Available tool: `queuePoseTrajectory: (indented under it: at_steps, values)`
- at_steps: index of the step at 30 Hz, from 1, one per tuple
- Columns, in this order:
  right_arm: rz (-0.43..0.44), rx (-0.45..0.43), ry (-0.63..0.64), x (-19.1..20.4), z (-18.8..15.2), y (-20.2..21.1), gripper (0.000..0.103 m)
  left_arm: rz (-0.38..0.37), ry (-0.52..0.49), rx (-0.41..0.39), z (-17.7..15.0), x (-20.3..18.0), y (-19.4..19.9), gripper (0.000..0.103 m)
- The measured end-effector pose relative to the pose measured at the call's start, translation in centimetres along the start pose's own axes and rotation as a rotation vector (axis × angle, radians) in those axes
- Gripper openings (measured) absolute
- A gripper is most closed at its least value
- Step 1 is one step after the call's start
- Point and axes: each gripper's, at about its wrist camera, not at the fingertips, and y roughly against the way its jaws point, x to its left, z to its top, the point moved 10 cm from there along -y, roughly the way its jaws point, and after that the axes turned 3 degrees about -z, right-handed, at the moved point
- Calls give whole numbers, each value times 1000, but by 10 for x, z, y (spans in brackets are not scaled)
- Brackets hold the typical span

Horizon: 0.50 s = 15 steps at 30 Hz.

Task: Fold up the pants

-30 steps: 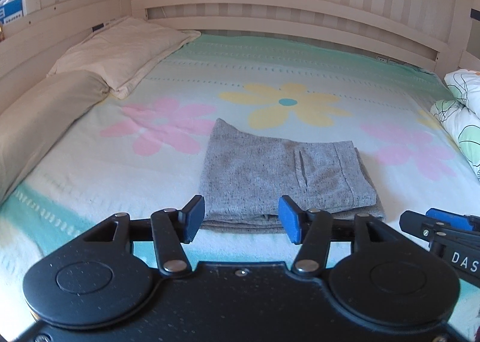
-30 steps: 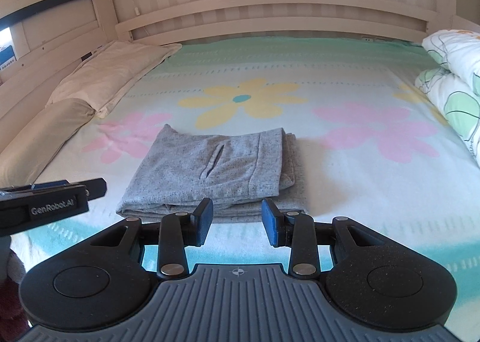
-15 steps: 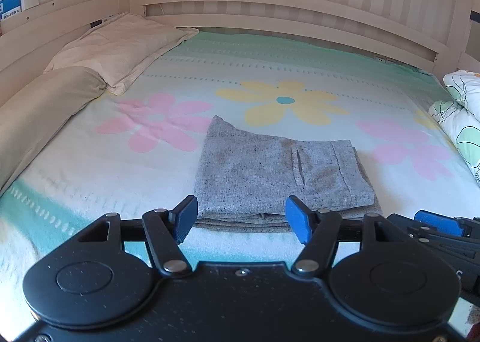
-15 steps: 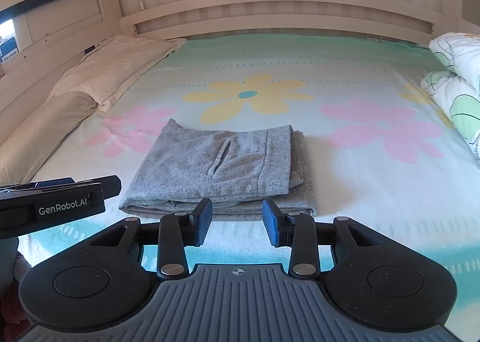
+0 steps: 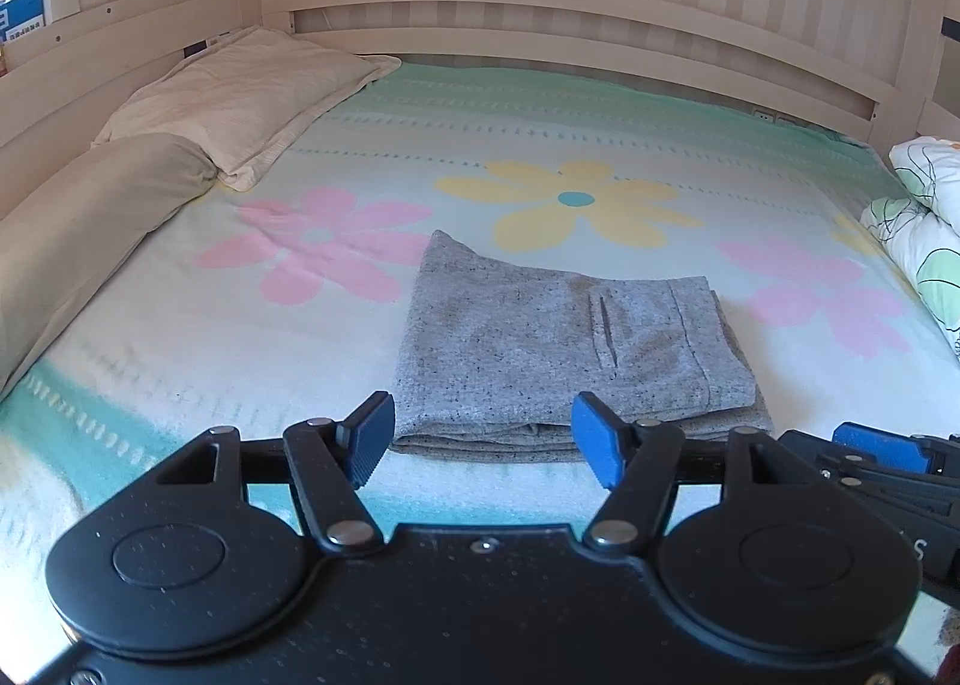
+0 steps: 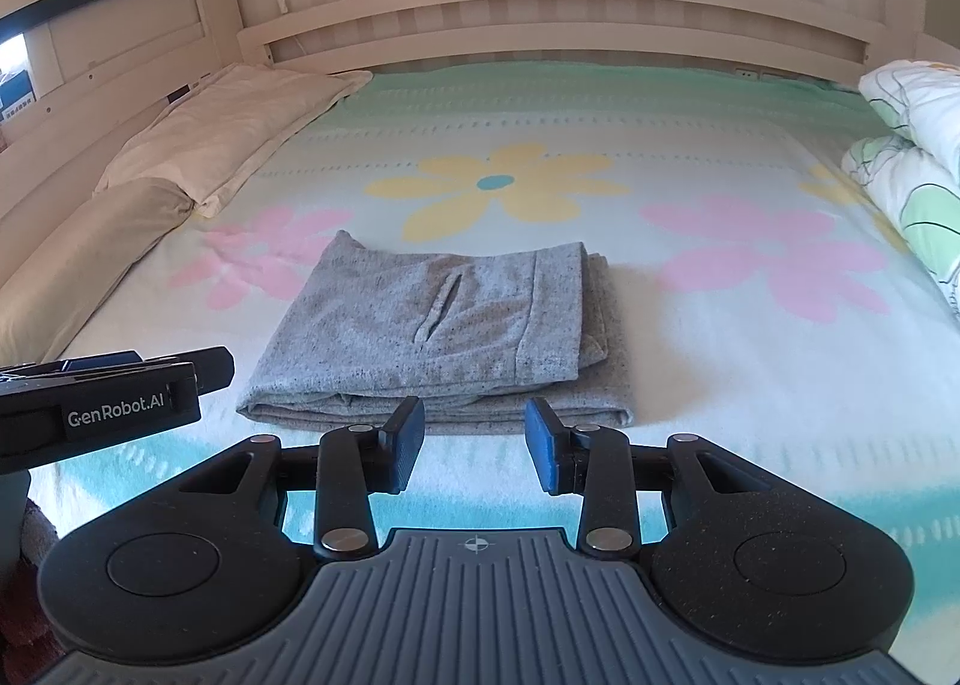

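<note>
pants (image 5: 564, 343): grey marled fabric, folded into a squat stack of layers, lying flat on the bed a bit toward 6 o'clock from the middle (slit pocket facing up, lower layers sticking out at 3 o'clock)

left gripper (image 5: 483, 439): jaws wide and have just been opening more, nothing between the blue pads, hanging just off the pants' near edge at 6 o'clock, not touching as far as I can see

right gripper (image 6: 474, 436): jaws at a medium gap, empty, also parked just off the near folded edge at 6 o'clock

who's next to who: in the right wrist view the left gripper's body pokes in at 9 o'clock, in the left wrist view the right one shows at 4 o'clock

bedsheet (image 5: 180, 325): pale with pink and yellow flowers, teal band near the front edge

pillows (image 5: 240, 96): two beige ones lined up at 10 o'clock, well apart from the pants

duvet (image 6: 912, 156): white with green print, bunched at 3 o'clock

headboard (image 6: 540, 18): cream wooden slats at 12 o'clock
</note>
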Motion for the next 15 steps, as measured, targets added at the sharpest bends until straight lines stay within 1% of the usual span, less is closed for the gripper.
queuePoseTrajectory:
  at_steps: [15]
  values:
    - [2, 3, 2, 1, 0, -1, 36, 3, 2, 5, 0, -2, 0, 69]
